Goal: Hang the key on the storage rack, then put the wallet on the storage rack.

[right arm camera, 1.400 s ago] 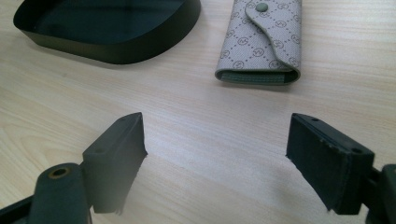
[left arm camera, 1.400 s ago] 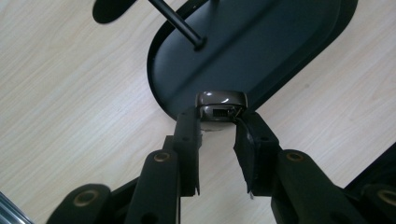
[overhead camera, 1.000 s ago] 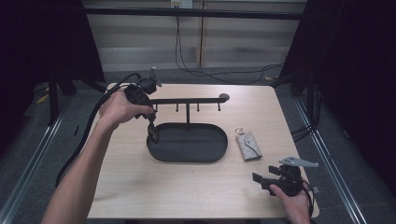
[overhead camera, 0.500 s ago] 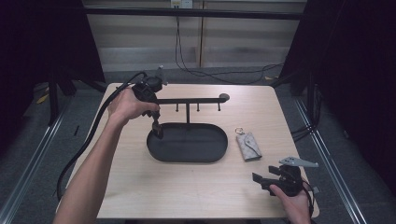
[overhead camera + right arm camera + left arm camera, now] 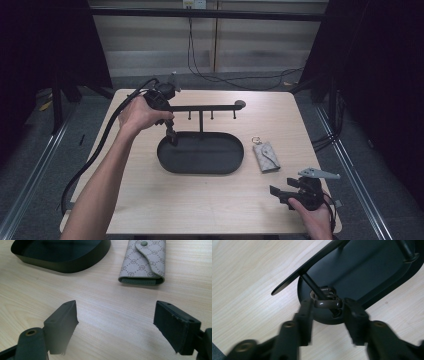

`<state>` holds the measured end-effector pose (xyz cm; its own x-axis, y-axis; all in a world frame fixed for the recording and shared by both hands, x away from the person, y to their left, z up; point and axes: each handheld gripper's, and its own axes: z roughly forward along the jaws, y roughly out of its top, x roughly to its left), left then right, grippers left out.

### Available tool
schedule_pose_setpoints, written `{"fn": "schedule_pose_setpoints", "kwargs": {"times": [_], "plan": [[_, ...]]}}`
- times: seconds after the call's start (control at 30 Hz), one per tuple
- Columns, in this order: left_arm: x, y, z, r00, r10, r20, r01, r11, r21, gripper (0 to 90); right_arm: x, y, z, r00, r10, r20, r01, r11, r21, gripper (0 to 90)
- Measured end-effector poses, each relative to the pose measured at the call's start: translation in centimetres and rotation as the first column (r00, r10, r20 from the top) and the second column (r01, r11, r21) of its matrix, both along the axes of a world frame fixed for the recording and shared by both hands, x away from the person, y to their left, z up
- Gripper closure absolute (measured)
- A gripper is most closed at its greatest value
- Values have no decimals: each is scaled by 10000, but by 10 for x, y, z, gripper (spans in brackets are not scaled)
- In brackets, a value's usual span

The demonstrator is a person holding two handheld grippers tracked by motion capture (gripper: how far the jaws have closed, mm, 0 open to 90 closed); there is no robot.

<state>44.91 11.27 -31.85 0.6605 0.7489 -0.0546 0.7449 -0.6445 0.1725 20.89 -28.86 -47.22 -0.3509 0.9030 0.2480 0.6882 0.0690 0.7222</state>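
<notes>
Holding a small brown clasp [image 5: 327,303] in my left claw [image 5: 328,315] over the tray's [image 5: 165,162] left end, I kept my right claw [image 5: 115,322] wide, key pouch [image 5: 145,262] straight ahead.

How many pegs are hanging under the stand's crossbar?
3 show under the crossbar in the high view: one just left of the upright post, two to its right. The left gripper covers the bar's left end, so another may be hidden.
</notes>
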Motion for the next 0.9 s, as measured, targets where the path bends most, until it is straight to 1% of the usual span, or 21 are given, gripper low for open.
{"fn": "schedule_pose_setpoints", "kwargs": {"times": [0.07, 0.1, 0.13, 0.17, 0.23, 0.27, 0.33, 0.37, 0.43, 0.5, 0.53, 0.57, 0.6, 0.63, 0.7, 0.77, 0.83, 0.9], "plan": [[-1, 3, 0, 9998, -87, 177, 90, 9998, -171, 479, 0, 0, 0, 10000, 12, -16, -12, 10000, 8, 190], [-2, 6, 0, 9991, -299, 305, 306, 9993, -222, 467, 1, 0, 0, 10000, 3, -20, -3, 10000, 18, 190], [-3, 9, 0, 9987, -249, 437, 262, 9992, -289, 444, 1, 0, 0, 10000, -7, -24, 7, 10000, 18, 190], [-4, 12, 0, 9980, -172, 614, 200, 9988, -453, 410, 1, 0, 0, 10000, -16, -62, 16, 10000, 17, 190], [-6, 20, 0, 9980, -57, 626, 114, 9957, -920, 369, 2, 0, -1, 9999, -9, -118, 8, 10000, -28, 190], [-7, 23, 0, 9975, -62, 701, 138, 9941, -1072, 349, 2, 0, -1, 9999, 7, -115, -8, 10000, -47, 190], [-11, 27, -1, 9974, -92, 708, 186, 9908, -1337, 304, 2, 1, -1, 10000, -15, -95, 14, 10000, -49, 190], [-13, 30, 0, 9966, -208, 797, 323, 9888, -1456, 278, 1, 1, -1, 10000, -9, -82, 9, 10000, -52, 190], [-17, 36, 3, 9941, -195, 1067, 372, 9854, -1663, 278, 1, 0, -1, 9999, -53, -91, 52, 10000, -64, 190], [-22, 41, 6, 9904, -138, 1378, 429, 9765, -2111, 257, 1, 0, -1, 9999, -56, -91, 55, 9999, -87, 190], [-24, 44, 7, 9890, -103, 1475, 440, 9729, -2271, 257, 1, 1, -1, 9999, -54, -92, 53, 9999, -95, 190], [-27, 47, 7, 9877, -193, 1554, 568, 9690, -2405, 234, 0, 1, -1, 9999, -54, -94, 53, 10000, -81, 190], [-29, 49, 6, 9873, -236, 1570, 644, 9634, -2602, 216, 0, 1, -1, 10000, -50, -55, 49, 9999, -90, 190], [-31, 51, 5, 9871, -248, 1583, 676, 9601, -2715, 223, 0, 0, -1, 10000, -49, -55, 48, 10000, -87, 190], [-35, 54, 3, 9856, -366, 1650, 831, 9551, -2842, 195, 0, 0, -1, 9999, -78, -63, 77, 9999, -74, 190], [-38, 57, 1, 9841, -417, 1729, 917, 9519, -2924, 194, 0, 0, -1, 10000, -67, -67, 67, 10000, -71, 190], [-42, 60, -3, 9831, -448, 1773, 993, 9449, -3119, 201, 1, 1, -1, 9999, -53, -92, 52, 9999, -96, 190], [-46, 63, -5, 9805, -292, 1943, 880, 9494, -3014, 204, 0, 1, -1, 9999, -68, -83, 67, 9999, -90, 190]]}}
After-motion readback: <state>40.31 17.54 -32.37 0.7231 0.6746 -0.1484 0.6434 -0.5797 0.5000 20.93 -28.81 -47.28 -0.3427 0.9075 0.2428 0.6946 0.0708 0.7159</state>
